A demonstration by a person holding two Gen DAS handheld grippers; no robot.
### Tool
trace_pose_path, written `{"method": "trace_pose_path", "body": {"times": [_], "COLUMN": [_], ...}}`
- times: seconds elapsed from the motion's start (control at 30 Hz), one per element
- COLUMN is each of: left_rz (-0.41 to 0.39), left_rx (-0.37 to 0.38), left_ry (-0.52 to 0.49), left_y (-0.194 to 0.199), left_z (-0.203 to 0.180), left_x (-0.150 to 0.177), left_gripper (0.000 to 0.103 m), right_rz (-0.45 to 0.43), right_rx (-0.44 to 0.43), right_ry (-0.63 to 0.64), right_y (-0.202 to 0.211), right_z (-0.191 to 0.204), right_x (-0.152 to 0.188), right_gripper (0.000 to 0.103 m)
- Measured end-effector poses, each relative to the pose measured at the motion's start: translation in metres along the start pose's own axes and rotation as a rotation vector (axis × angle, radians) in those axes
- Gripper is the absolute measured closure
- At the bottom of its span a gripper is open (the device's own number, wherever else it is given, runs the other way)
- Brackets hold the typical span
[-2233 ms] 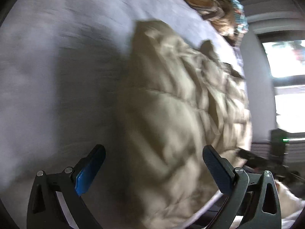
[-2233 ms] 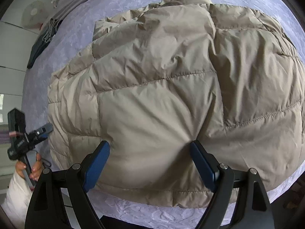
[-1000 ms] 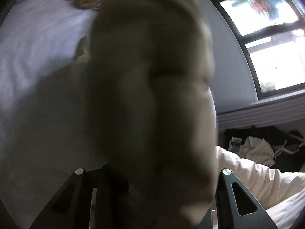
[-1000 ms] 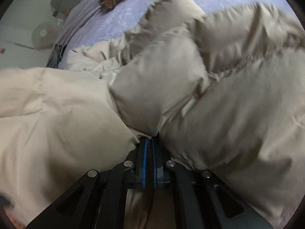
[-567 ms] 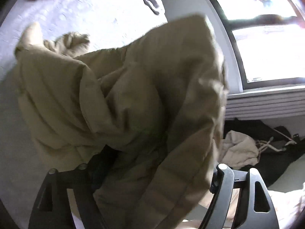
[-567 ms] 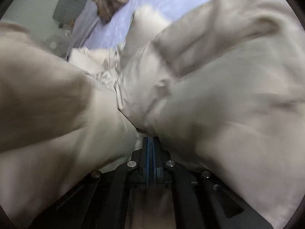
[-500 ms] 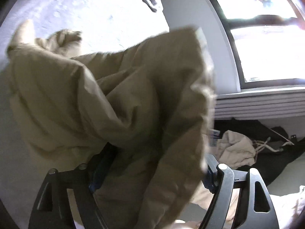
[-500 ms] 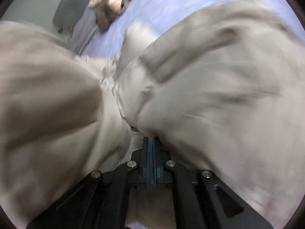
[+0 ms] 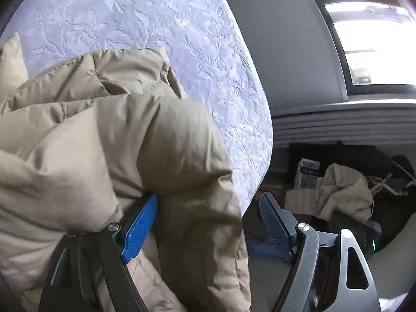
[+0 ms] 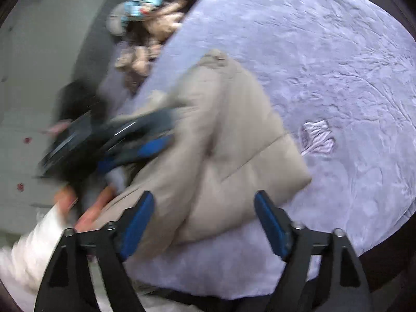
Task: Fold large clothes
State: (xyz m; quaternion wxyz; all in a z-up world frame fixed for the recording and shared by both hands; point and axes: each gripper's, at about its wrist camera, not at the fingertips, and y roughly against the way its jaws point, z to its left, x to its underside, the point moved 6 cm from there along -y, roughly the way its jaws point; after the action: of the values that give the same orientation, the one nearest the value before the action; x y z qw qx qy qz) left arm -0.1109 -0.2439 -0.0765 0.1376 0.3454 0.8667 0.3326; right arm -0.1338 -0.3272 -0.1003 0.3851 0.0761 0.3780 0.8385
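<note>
Lavender embossed bedspread [image 10: 338, 59] is seen under a beige puffer jacket [image 10: 221, 135], bunched near the bed's edge. Both jaws have just been opening: the right gripper [image 10: 204, 223] is spread wide, empty; the left gripper [image 9: 208, 226] is spread, fabric loose between. Soft, light, slippery padding is best pinched at a hem.

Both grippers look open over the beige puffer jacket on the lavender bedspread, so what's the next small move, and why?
Probably draw the left gripper back clear of the beige puffer jacket. Its jaws stand open, yet a puffy fold still bulges between them against one blue pad. The right gripper, whose jaws have just been opening, is already off the fabric, and the jacket lies bunched on the lavender bedspread, so it needs regripping.
</note>
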Motion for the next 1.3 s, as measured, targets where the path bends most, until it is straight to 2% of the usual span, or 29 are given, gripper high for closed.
{"method": "trace_pose_path", "body": {"times": [0.1, 0.17, 0.3, 0.37, 0.4, 0.43, 0.47, 0.5, 0.53, 0.57, 0.63, 0.7, 0.77, 0.83, 0.9, 0.97, 1.03, 1.1, 1.17, 1.23, 1.27, 1.3], "left_rz": [0.006, -0.001, -0.036, -0.065, -0.089, -0.132, -0.162, -0.217, -0.26, -0.329, -0.41, -0.479, -0.5, -0.496, -0.476, -0.48, -0.483, -0.486, -0.483, -0.479, -0.478, -0.476], "left_rx": [-0.003, -0.003, -0.009, -0.045, -0.057, -0.058, -0.061, -0.074, -0.096, -0.14, -0.205, -0.306, -0.374, -0.43, -0.436, -0.407, -0.415, -0.436, -0.447, -0.455, -0.458, -0.461], "left_ry": [-0.01, -0.019, -0.035, -0.053, -0.064, -0.085, -0.101, -0.127, -0.145, -0.166, -0.181, -0.158, -0.092, -0.008, 0.076, 0.118, 0.107, 0.093, 0.086, 0.084, 0.084, 0.087], "left_y": [-0.009, -0.009, -0.015, -0.007, 0.002, 0.019, 0.028, 0.048, 0.064, 0.09, 0.124, 0.157, 0.176, 0.179, 0.17, 0.154, 0.14, 0.127, 0.119, 0.115, 0.114, 0.113], "left_z": [-0.006, -0.011, -0.008, -0.014, -0.017, -0.022, -0.026, -0.031, -0.033, -0.03, -0.018, 0.013, 0.055, 0.098, 0.129, 0.14, 0.136, 0.126, 0.121, 0.119, 0.119, 0.12], "left_x": [-0.012, -0.016, -0.019, -0.018, -0.017, -0.015, -0.015, -0.012, -0.01, -0.006, 0.001, 0.009, 0.015, 0.017, 0.016, 0.012, 0.004, -0.004, -0.012, -0.014, -0.015, -0.015], "left_gripper": [0.023, 0.023, 0.023, 0.023, 0.023, 0.023, 0.023, 0.023, 0.023, 0.023, 0.023, 0.023, 0.023, 0.023, 0.023, 0.023, 0.023, 0.023, 0.023, 0.023, 0.023, 0.023], "right_rz": [0.054, 0.058, 0.001, 0.003, 0.023, 0.044, 0.064, 0.09, 0.103, 0.106, 0.097, 0.076, 0.05, 0.024, 0.011, 0.012, 0.03, 0.048, 0.031, 0.03, 0.042, 0.07], "right_rx": [-0.072, -0.11, -0.19, -0.205, -0.179, -0.145, -0.102, -0.044, 0.005, 0.054, 0.117, 0.193, 0.257, 0.309, 0.356, 0.409, 0.449, 0.413, 0.338, 0.251, 0.198, 0.135], "right_ry": [0.039, -0.004, -0.208, -0.242, -0.252, -0.251, -0.232, -0.2, -0.181, -0.143, -0.055, 0.056, 0.157, 0.246, 0.313, 0.35, 0.337, 0.265, 0.238, 0.256, 0.269, 0.295], "right_y": [0.004, -0.001, -0.018, -0.034, -0.044, -0.053, -0.064, -0.072, -0.078, -0.082, -0.084, -0.085, -0.083, -0.079, -0.078, -0.085, -0.075, -0.068, -0.047, -0.024, -0.016, -0.01], "right_z": [0.019, 0.022, 0.0, -0.003, -0.007, -0.009, -0.01, -0.011, -0.012, -0.012, -0.007, 0.003, 0.013, 0.026, 0.031, 0.024, 0.006, -0.006, 0.004, 0.024, 0.039, 0.057], "right_x": [0.02, 0.023, -0.003, -0.015, -0.019, -0.022, -0.027, -0.029, -0.03, -0.032, -0.04, -0.05, -0.063, -0.08, -0.094, -0.114, -0.114, -0.125, -0.132, -0.131, -0.131, -0.129], "right_gripper": [0.018, 0.018, 0.018, 0.018, 0.018, 0.022, 0.049, 0.086, 0.09, 0.091, 0.093, 0.094, 0.094, 0.095, 0.095, 0.095, 0.095, 0.094, 0.092, 0.073, 0.044, 0.026]}}
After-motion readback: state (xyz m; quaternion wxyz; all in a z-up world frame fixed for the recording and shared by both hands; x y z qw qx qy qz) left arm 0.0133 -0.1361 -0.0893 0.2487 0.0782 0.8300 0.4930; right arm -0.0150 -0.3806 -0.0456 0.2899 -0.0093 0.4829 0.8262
